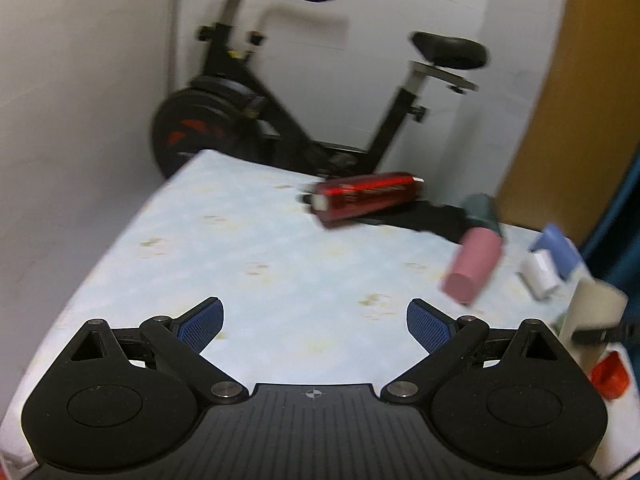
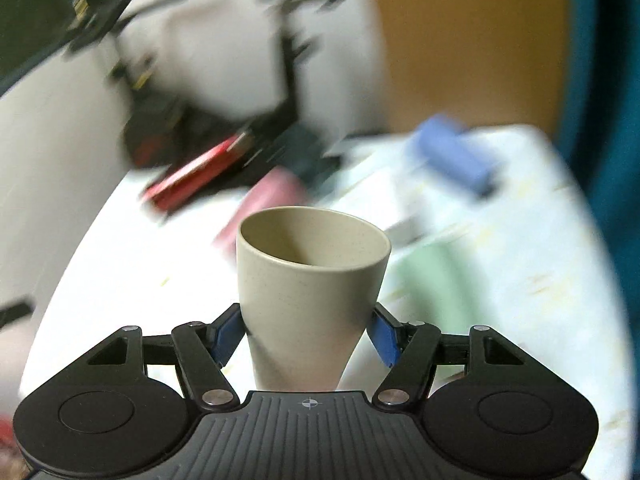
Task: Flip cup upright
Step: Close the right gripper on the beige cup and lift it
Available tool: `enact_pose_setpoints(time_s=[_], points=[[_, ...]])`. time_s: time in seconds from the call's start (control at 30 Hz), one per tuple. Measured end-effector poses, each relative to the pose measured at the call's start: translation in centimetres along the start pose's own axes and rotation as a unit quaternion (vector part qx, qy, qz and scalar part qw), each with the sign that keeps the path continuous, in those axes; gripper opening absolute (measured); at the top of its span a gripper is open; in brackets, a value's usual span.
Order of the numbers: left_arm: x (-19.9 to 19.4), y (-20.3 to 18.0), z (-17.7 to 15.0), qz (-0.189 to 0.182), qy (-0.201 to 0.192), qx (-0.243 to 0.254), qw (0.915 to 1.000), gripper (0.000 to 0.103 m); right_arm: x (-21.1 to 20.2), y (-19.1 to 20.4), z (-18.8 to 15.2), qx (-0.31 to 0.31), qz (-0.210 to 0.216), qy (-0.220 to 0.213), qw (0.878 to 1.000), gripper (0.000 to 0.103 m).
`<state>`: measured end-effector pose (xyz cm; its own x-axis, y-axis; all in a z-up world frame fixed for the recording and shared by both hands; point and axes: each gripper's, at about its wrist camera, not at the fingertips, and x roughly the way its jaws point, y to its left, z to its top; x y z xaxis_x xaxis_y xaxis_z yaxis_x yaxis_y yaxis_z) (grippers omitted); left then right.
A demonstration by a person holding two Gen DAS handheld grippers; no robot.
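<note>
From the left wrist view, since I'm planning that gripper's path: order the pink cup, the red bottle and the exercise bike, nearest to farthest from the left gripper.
1. Pink cup: lying on its side, ahead and to the right of the left gripper.
2. Red bottle: lying farther back, near the table's far edge.
3. Exercise bike: behind the table, by the wall.

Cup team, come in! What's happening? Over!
Right gripper shut on beige cup, mouth away from camera. Left gripper open, empty. Nothing blocking.

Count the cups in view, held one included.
5, more may be hidden. Beige cup in right gripper; pink cup, teal cup, white cup, blue cup lying on table.
</note>
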<state>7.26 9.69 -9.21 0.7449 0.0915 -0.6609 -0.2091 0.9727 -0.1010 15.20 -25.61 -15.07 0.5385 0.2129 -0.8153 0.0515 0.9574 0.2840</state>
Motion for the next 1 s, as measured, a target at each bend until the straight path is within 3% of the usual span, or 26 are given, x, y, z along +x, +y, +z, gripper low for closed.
enact_pose_setpoints(time_s=[0.2, 0.37, 0.63, 0.87, 1.0], points=[[-0.9, 5.0, 0.4, 0.043, -0.013, -0.041, 0.9982, 0.099, 7.5, 8.8, -0.6, -0.019, 0.074, 0.11, 0.991, 0.062], [-1.1, 6.8, 0.4, 0.06, -0.014, -0.059, 0.9964, 0.099, 12.1, 13.8, -0.1, -0.018, 0.101, 0.154, 0.983, 0.062], [-0.4, 7.9, -0.1, 0.069, 0.0, -0.072, 0.995, 0.099, 15.2, 15.3, 0.4, -0.012, 0.084, 0.168, 0.982, 0.063], [0.2, 7.4, -0.5, 0.063, 0.008, -0.07, 0.9955, 0.099, 15.4, 15.6, -0.1, -0.022, 0.084, 0.147, 0.985, 0.064], [0.3, 7.1, -0.8, 0.05, 0.008, -0.071, 0.9962, 0.099, 13.4, 15.3, -0.5, -0.029, 0.098, 0.12, 0.987, 0.079]])
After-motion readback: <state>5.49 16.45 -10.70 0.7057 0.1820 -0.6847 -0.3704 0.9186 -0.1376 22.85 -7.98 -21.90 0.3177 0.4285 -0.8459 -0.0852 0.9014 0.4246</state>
